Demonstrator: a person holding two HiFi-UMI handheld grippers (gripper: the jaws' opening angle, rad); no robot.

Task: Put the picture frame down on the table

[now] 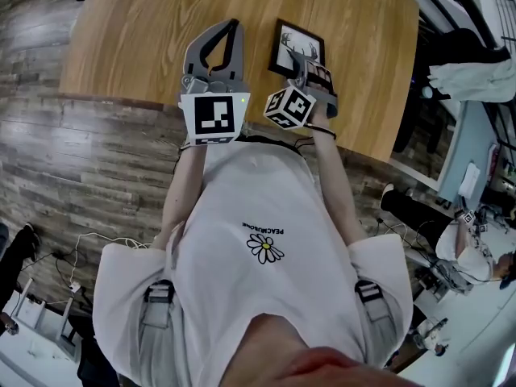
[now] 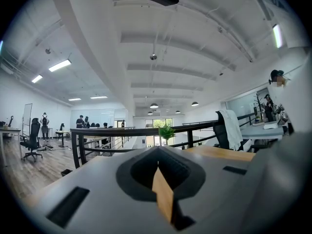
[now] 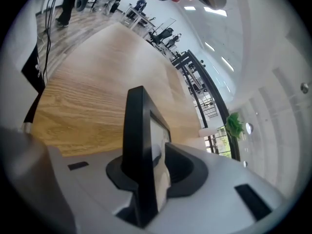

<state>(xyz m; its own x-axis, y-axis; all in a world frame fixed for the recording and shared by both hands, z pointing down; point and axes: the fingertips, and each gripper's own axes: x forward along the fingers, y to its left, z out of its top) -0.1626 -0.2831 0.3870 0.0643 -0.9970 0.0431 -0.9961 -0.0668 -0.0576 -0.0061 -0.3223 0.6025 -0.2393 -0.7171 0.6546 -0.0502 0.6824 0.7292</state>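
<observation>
The picture frame (image 1: 297, 47) is black, with a white print of a deer's antlers. My right gripper (image 1: 305, 71) is shut on its near edge and holds it over the right part of the wooden table (image 1: 137, 31). In the right gripper view the picture frame (image 3: 139, 140) stands edge-on between the jaws, and the table (image 3: 83, 91) lies beyond it. I cannot tell whether the frame touches the tabletop. My left gripper (image 1: 235, 25) is to the left of the frame, over the table, shut with nothing in it. In the left gripper view the left gripper (image 2: 158, 151) points level across the room.
The table's near edge (image 1: 113, 99) runs just ahead of the person's white T-shirt. A chair draped with white cloth (image 1: 476, 75) stands at the right. Cables (image 1: 81, 244) lie on the wood floor at the left. A black railing (image 2: 97, 130) and a small plant (image 2: 166, 130) lie beyond the table.
</observation>
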